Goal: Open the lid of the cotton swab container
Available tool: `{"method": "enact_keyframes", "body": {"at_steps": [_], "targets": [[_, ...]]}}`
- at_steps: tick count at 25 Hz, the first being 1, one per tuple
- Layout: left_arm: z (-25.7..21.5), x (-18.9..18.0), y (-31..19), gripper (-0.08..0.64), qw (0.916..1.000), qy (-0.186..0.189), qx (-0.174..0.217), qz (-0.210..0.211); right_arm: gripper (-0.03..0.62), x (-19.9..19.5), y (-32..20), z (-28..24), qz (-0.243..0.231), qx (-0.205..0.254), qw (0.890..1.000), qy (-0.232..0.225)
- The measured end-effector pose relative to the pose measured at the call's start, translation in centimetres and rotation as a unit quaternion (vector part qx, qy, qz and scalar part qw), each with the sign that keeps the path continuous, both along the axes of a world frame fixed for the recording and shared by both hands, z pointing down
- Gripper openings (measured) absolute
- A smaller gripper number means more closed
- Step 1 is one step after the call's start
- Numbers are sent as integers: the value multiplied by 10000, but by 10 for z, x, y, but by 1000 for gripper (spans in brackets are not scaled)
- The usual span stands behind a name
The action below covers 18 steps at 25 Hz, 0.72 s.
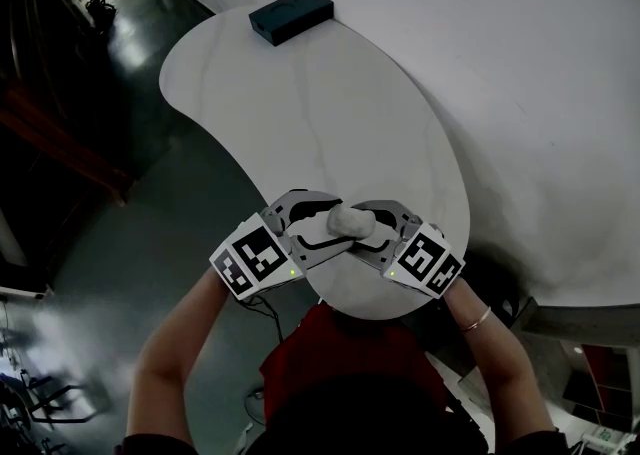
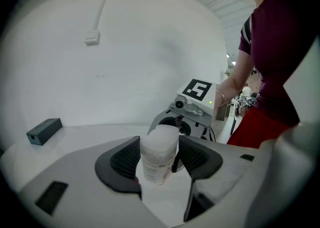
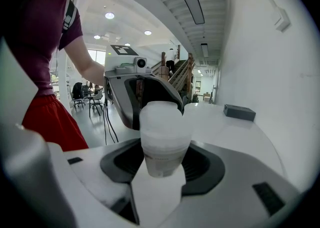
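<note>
My left claw point(image 2: 159, 161) is closed to a narrow gap, its pads pressing both sides of the cotton swab container point(image 2: 159, 152). My right claw point(image 3: 162, 166) clamps the same container from the opposite side. The container is upright with its lid on, at 6 o'clock over the near edge of the white table point(image 1: 330, 123). A dark box point(image 1: 291, 15) lies at the table's far end, at 11 o'clock, against the wall point(image 1: 520, 63).

one container point(image 1: 350, 222), two hand-held grippers point(image 1: 316, 224) point(image 1: 384, 226), one box point(image 1: 291, 15)
</note>
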State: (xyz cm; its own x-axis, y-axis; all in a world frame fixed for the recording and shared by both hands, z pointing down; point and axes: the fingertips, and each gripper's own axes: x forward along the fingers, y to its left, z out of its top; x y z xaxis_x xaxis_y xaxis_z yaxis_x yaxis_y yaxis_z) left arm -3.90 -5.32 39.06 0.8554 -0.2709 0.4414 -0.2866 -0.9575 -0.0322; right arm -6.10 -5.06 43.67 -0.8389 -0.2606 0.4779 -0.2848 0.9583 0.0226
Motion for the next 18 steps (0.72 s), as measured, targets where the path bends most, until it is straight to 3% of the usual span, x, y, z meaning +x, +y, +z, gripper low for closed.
{"method": "enact_keyframes", "body": {"at_steps": [18], "targets": [[5,12,0,250,9980,-277,-557,133,230,12,3,2,44,-78,9999,-86]]}}
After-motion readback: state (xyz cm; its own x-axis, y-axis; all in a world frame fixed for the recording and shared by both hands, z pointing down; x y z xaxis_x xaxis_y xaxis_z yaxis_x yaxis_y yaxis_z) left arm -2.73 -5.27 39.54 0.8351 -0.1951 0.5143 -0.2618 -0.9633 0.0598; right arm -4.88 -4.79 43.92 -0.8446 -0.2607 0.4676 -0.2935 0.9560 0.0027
